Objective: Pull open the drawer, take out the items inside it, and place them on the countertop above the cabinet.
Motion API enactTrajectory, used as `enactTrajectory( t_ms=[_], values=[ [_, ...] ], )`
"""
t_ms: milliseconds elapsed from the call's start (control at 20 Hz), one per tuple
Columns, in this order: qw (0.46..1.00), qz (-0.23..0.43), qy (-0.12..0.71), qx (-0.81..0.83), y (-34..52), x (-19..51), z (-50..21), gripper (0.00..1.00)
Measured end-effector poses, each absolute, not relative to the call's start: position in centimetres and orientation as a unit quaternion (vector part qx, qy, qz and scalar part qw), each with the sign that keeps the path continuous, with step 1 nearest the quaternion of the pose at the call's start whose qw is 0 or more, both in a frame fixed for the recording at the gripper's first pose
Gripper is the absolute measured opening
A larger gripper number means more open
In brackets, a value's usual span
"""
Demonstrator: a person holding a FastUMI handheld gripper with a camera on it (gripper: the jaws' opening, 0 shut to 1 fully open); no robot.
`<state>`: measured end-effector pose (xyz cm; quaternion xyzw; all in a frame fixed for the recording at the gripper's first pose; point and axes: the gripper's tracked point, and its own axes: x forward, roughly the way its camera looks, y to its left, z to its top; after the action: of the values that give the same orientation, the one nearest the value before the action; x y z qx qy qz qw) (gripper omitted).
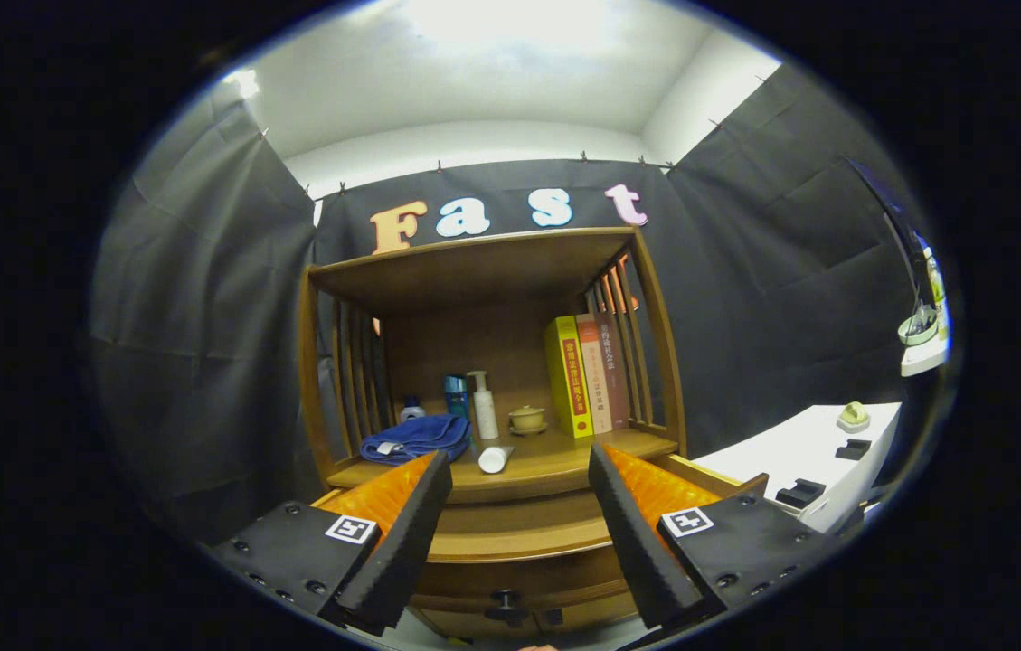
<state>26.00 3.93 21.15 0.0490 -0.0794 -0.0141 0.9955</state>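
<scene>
A wooden cabinet point(664, 362) stands straight ahead. On its countertop point(555, 461) lie a folded blue cloth point(415, 437) and a white tube point(494, 459) on its side near the front edge. Behind them stand a blue bottle point(456, 395), a white pump bottle point(484, 407) and a small lidded cup point(527, 419). The drawer point(519, 542) below looks pulled out toward me, its dark knob point(505, 601) low between my fingers; I cannot see inside it. My gripper point(519, 459) is open, holding nothing, with its tips level with the countertop's front edge.
Three upright books point(587, 375) lean against the cabinet's slatted right side. To the right stands a white table point(790, 448) with small black blocks point(801, 494) and a pale green object point(854, 414). Black cloth walls close in behind and on both sides.
</scene>
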Motion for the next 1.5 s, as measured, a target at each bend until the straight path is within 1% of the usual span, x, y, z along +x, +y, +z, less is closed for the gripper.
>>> enactTrajectory(
  t_ms=[100, 400, 700, 900, 1200, 1500],
  values=[
    [0.995, -0.021, -0.081, 0.047, 4.0, 25.9, 20.0, 0.99],
    [0.996, -0.010, -0.079, 0.029, 5.9, 25.7, 15.4, 0.99],
    [0.998, 0.019, -0.060, -0.003, 8.4, 25.6, 11.0, 0.99],
    [0.999, 0.016, -0.045, -0.018, 8.0, 25.9, 9.3, 0.99],
    [1.000, 0.013, -0.007, -0.006, 7.1, 26.7, 6.2, 0.99],
    [0.998, 0.035, 0.046, -0.014, 7.5, 28.2, 3.4, 0.99]
  ],
)
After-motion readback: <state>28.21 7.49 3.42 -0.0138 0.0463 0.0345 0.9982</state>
